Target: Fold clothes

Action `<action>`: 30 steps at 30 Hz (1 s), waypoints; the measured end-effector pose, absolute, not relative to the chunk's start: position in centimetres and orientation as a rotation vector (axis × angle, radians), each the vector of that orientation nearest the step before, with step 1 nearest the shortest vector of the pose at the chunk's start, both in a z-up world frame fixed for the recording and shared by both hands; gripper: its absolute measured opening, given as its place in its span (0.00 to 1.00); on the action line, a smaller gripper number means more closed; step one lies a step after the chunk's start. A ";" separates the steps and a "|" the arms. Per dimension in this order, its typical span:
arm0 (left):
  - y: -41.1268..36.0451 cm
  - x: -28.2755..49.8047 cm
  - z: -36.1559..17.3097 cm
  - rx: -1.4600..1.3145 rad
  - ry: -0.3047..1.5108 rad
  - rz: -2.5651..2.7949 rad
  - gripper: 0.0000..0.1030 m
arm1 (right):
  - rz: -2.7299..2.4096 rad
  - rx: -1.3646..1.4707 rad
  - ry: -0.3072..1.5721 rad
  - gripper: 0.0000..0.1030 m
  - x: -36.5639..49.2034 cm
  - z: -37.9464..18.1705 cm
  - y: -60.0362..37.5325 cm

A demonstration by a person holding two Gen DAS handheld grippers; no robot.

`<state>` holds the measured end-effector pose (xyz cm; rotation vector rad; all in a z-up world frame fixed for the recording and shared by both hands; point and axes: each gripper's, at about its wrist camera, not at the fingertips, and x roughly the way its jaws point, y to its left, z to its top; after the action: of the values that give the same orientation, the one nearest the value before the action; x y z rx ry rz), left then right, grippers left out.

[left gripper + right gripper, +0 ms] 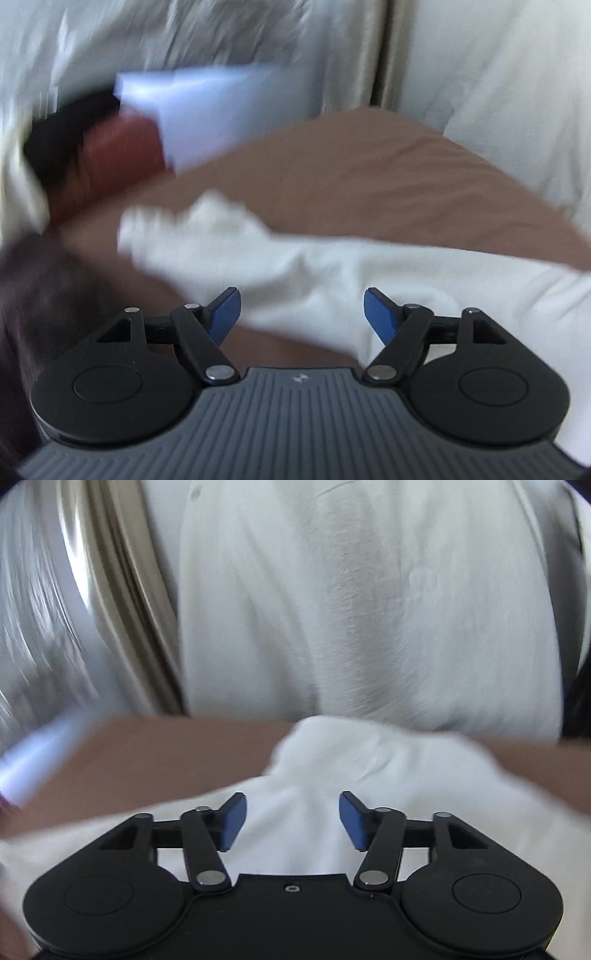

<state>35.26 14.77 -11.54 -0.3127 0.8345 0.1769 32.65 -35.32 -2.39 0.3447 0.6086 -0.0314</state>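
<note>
A white garment (295,266) lies crumpled on a brown surface (369,177); the left wrist view is blurred by motion. My left gripper (302,314) is open and empty just above the garment's near edge. In the right wrist view the same white garment (369,760) lies bunched on the brown surface (166,749). My right gripper (292,819) is open and empty, with both blue pads (234,821) hovering over the cloth.
A pale blue folded item (199,110), a reddish-brown item (118,155) and dark clothing (55,140) lie at the left. White bedding (369,609) and a beige curtain (122,602) rise behind the brown surface. A dark purple cloth (40,295) is at near left.
</note>
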 end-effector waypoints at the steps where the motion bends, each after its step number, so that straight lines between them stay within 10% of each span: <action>1: 16.0 34.7 -12.1 -0.414 0.854 0.163 0.71 | -0.020 0.378 0.597 0.61 31.5 -2.4 -35.1; 24: 20.2 32.3 -18.0 -0.864 0.651 -0.048 0.71 | 0.071 0.292 0.799 0.68 11.7 -5.6 -29.0; 25: 19.6 32.4 -17.7 -0.816 0.656 -0.052 0.69 | 0.087 0.268 0.807 0.68 11.9 -5.8 -28.6; 27: 18.5 32.7 -17.3 -0.728 0.656 -0.061 0.21 | 0.117 0.221 0.824 0.68 12.1 -6.1 -27.8; 30: 17.5 32.5 -16.3 -0.655 0.618 -0.029 0.15 | 0.186 0.170 0.837 0.68 13.2 -6.2 -26.4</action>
<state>32.48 17.52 -16.34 -0.6554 0.6181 -0.0286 13.22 -26.42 -6.18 0.1695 0.8366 0.1858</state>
